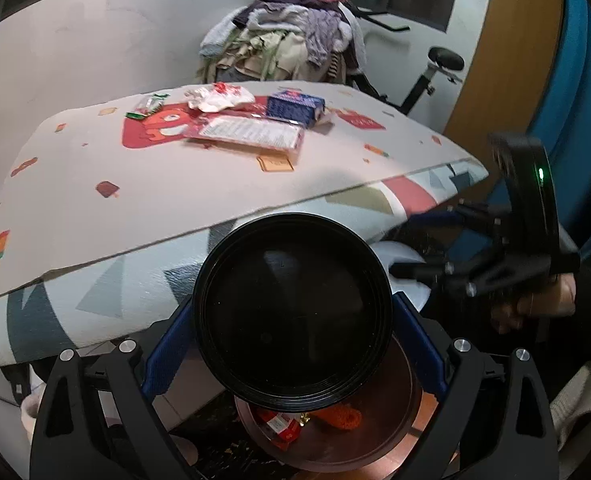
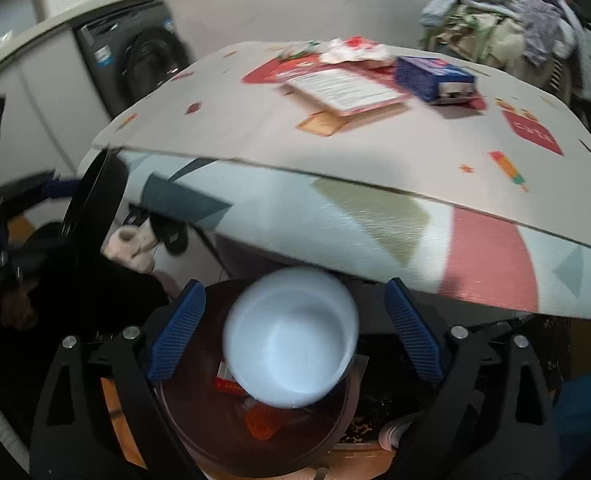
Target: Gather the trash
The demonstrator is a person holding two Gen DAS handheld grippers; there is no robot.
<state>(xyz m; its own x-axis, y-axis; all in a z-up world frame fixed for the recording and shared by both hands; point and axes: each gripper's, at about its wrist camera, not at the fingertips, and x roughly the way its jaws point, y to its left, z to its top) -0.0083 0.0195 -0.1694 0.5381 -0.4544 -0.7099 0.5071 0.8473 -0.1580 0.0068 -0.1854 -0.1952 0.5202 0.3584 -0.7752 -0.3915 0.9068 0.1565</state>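
Note:
My left gripper [image 1: 293, 344] is shut on a black round bowl [image 1: 291, 316], its blue pads [image 1: 171, 348] pressing both sides of the rim. Below it stands a brown bin [image 1: 399, 432] holding red and orange wrappers. In the right wrist view a white bowl [image 2: 291, 336] hangs blurred above the bin [image 2: 199, 432], between the spread jaws of my right gripper [image 2: 295, 332]; neither pad touches it. On the table lie a blue carton [image 1: 295, 108], a flat pink package [image 1: 251, 134], a crumpled white-and-red wrapper [image 1: 219, 98] and a green wrapper [image 1: 149, 106].
The patterned tablecloth [image 1: 95, 220] hangs over the table's near edge just above the bin. Behind the table are a pile of clothes [image 1: 287, 36] and an exercise bike [image 1: 435, 68]. A washing machine [image 2: 143, 56] stands at the left, slippers [image 2: 135, 240] under the table.

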